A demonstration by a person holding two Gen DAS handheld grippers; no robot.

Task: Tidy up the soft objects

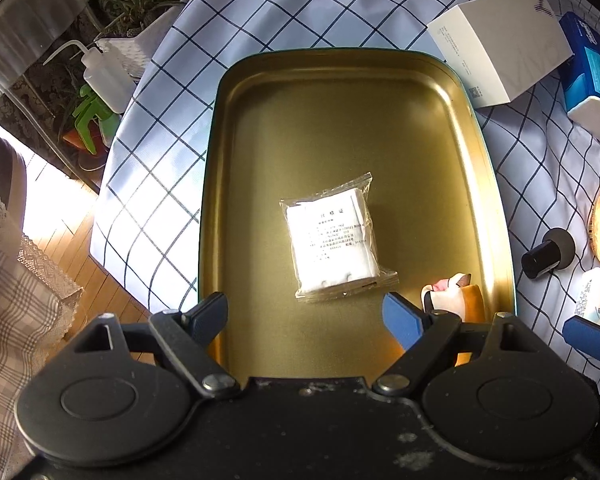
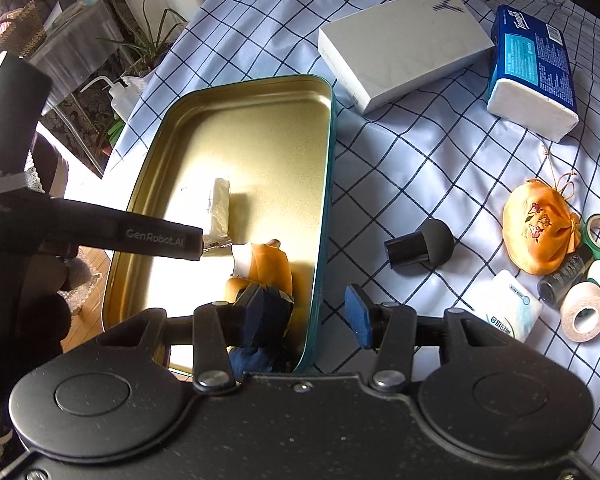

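Observation:
A gold tray with a teal rim (image 1: 500,216) lies on the checked cloth. A white pad sealed in clear plastic (image 1: 332,240) lies flat in the tray's middle. My left gripper (image 1: 304,318) hangs open just above the tray floor, short of the packet, with nothing between its fingers. An orange, white and blue plush toy (image 2: 270,266) lies in the tray's near right corner. My right gripper (image 2: 308,314) stands open astride the tray's right wall (image 2: 320,264); its left finger (image 2: 256,312) rests over the toy's blue part and its right finger is outside the tray.
Right of the tray lie a white box (image 2: 404,44), a blue tissue pack (image 2: 532,68), an orange pouch (image 2: 540,232), a black capped piece (image 2: 420,244), a small tissue pack (image 2: 508,308) and tape rolls (image 2: 584,314). The table edge, a squeeze bottle (image 1: 104,76) and plants are left.

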